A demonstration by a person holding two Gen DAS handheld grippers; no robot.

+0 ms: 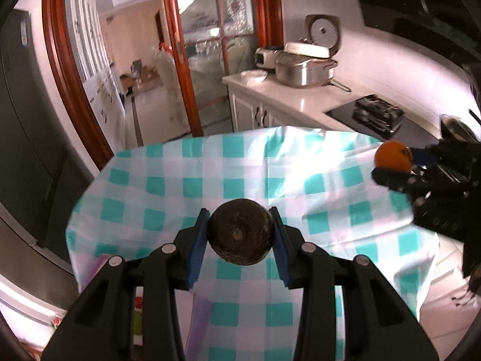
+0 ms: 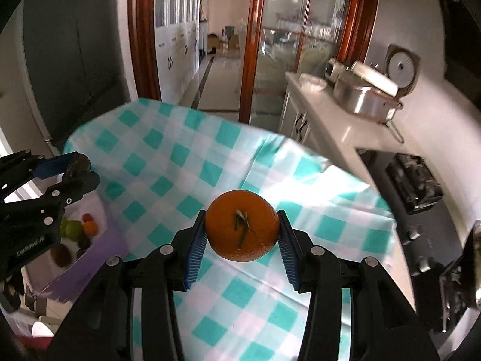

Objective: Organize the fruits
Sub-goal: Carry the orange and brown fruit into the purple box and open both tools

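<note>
Bench draped in teal-and-white checked cloth (image 1: 246,162). White counter (image 1: 300,99) far right, carrying steel pot (image 1: 303,72) and open rice cooker (image 1: 323,34). Red-brown framed glass door (image 2: 288,39) far centre. Dark cabinet (image 2: 75,54) left. Bright daylight on wall.

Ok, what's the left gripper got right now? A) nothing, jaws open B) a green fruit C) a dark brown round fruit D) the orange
C: in the left wrist view the left gripper is shut on a dark brown fruit, pressed between its blue pads; the orange sits in the right gripper.
</note>
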